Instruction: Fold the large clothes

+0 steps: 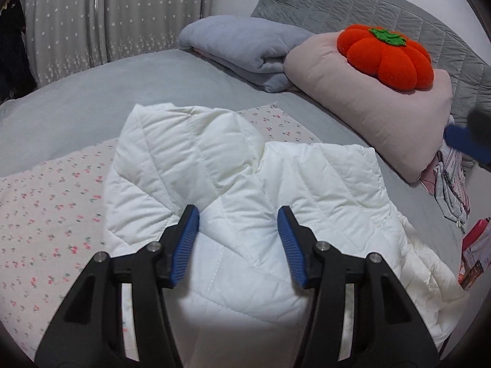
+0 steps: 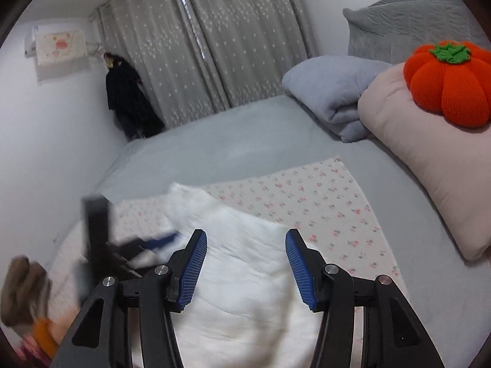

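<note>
The white padded jacket (image 1: 245, 202) lies rumpled on the floral sheet (image 1: 46, 214) at six o'clock — folding barely begun, I judge — with left gripper (image 1: 238, 236) and right gripper (image 2: 246, 260) both spread wide, empty.

Grey star-patterned curtains (image 2: 214, 46) hang closed along the far wall, beside plain white walls (image 2: 55, 128) — a wall-mounted air conditioner under a cloth cover (image 2: 58, 44) sits high. A grey-sheeted bed (image 2: 221, 141) fills the room, with a quilted grey headboard (image 1: 368, 9).

No legible text or labels
</note>
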`<state>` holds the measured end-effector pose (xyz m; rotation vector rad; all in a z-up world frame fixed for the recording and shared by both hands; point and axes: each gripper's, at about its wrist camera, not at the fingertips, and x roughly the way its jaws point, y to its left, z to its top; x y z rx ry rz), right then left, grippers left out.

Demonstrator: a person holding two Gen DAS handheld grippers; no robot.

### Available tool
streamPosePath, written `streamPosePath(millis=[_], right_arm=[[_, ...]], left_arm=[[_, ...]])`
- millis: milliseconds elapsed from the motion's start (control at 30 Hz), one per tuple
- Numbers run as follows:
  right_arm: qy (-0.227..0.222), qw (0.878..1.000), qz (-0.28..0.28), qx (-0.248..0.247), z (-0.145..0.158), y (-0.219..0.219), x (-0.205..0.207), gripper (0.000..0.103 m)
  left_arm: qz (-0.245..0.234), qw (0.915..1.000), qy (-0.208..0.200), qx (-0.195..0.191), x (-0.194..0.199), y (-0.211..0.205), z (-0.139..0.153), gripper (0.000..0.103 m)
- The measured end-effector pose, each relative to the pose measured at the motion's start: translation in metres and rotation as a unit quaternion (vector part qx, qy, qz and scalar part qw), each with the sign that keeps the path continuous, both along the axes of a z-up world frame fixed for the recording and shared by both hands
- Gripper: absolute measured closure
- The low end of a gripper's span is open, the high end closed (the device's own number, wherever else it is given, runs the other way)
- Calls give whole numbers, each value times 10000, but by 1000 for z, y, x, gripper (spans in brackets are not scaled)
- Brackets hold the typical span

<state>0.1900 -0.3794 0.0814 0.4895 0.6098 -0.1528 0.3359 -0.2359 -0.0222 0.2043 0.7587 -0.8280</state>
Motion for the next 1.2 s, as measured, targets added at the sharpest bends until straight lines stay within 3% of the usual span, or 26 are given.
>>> streamPosePath(millis=[67,100,233,333,500,567,700,867,967,1033,1100,1200], right_arm=[[-157,9968,18,781,-10,2,15,48],[-111,9956,-73,930,-20,2,22,48],[625,9945,-732,411,-78,-5,36,48],[1021,9884,-1062,-359,-112,-11,27,57],[1070,9886,-963,-431,-147,-17,25,51],[1109,9870,-965,-654,-155,-11,32,51],[938,9882,-1071,-568,-178,-8,38,49],[1128,9851,-1104,-677,-180,-5,47,49],[1155,9860,-991,-683,-172,-6,47,44],[1250,9868,-853,-581,-162,-8,41,37],[1223,9891,-713,-399,-147,-10,29,17],[1191,9906,-594,-326,-130,-10,13,9]], left_arm=[[-44,9999,81,-60,-4,-6,-3,48],[-55,9999,95,-88,-4,-6,-4,48],[35,9996,148,-224,1,6,-5,48],[46,9999,25,-154,4,12,-12,49],[89,9997,-188,-117,4,7,-34,49],[172,9996,2,-242,14,7,-43,49],[339,9981,245,-453,27,10,-58,49],[481,9987,37,-184,22,2,-60,49],[476,9988,-67,-84,16,8,-47,48],[499,9987,-140,-29,5,18,-33,40],[492,9986,-168,-45,-4,31,-19,16],[458,9988,-159,56,-10,51,-6,8]])
